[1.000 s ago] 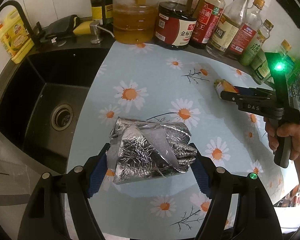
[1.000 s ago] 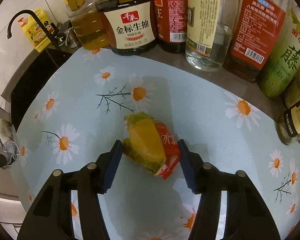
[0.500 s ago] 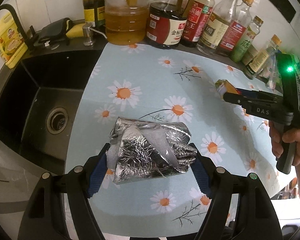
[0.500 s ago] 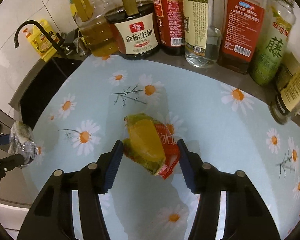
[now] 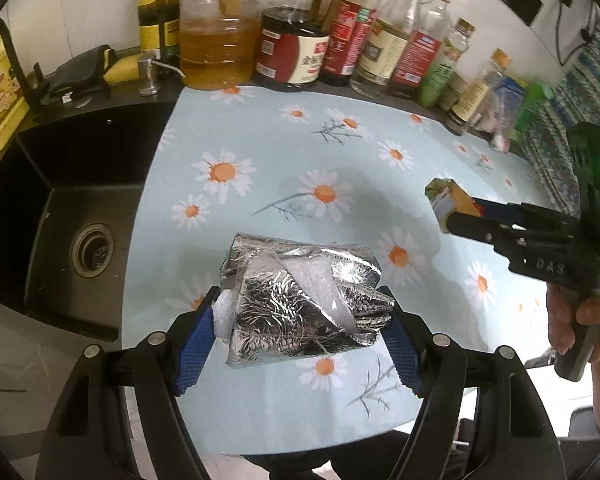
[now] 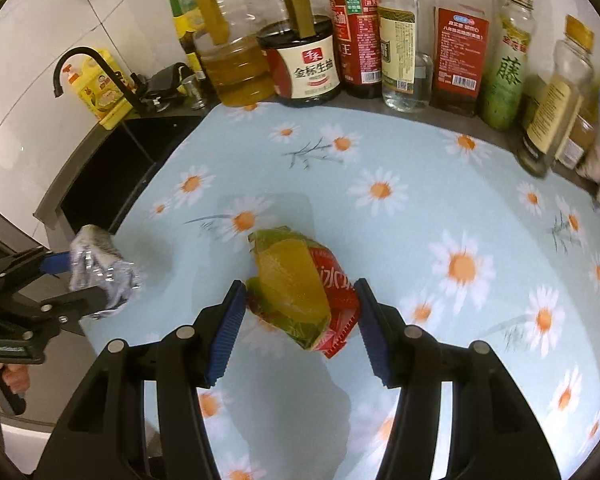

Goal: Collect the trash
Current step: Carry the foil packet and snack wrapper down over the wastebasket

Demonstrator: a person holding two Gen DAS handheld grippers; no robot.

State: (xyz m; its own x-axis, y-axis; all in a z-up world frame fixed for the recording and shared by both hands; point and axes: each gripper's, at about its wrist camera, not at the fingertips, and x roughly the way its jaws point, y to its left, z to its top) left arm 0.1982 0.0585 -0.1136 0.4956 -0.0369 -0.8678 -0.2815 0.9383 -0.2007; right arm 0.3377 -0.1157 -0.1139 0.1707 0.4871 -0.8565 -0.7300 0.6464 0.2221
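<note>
1. The left gripper (image 5: pixel 300 332) is clamped on a crumpled foil bundle (image 5: pixel 304 300), held above the daisy-print cloth (image 5: pixel 260 140) near its front edge, beside the black sink (image 5: pixel 60 200).
2. The right gripper (image 6: pixel 300 316) is closed on a yellow-and-red snack wrapper (image 6: pixel 300 288), also lifted clear of the cloth (its shadow lies underneath).
3. Judged from this, both pieces are picked up and the step is carrying them to a bin; steady squeeze matters, since foil crushes and the slick wrapper could slip out.
4. No bin or bag shows in either view, so the drop-off point is unknown.
5. The clutter at the far right of the bottle row (image 6: pixel 380 40) is blurred; whether it is more trash cannot be told.
</note>
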